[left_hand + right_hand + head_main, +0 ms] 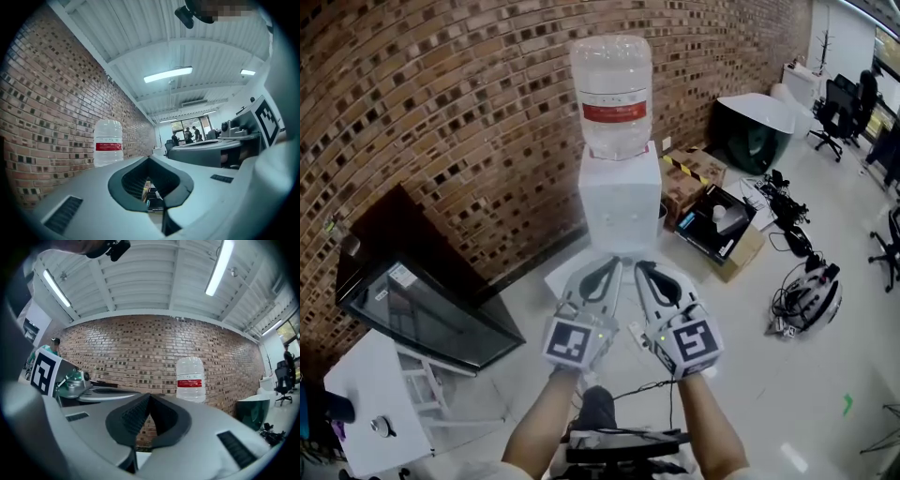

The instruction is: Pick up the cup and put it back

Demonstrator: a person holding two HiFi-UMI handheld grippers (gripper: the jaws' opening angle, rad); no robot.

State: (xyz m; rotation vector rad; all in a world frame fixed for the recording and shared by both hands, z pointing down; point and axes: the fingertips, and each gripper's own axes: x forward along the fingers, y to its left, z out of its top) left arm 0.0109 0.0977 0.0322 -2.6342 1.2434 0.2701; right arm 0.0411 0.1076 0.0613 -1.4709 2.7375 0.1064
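Two hand-held grippers are raised side by side, their tips close together. The left gripper [602, 274] is clenched with nothing between its jaws. The right gripper [651, 276] is likewise closed and empty. Just beyond them stands a white water dispenser [620, 202] topped by a large clear bottle [612, 94], against a brick wall [441, 112]. No cup can be made out in any view; it may sit at the dispenser, hidden behind the grippers. The pickup seems not yet begun. Next, I judge, one gripper must open and reach for the cup.
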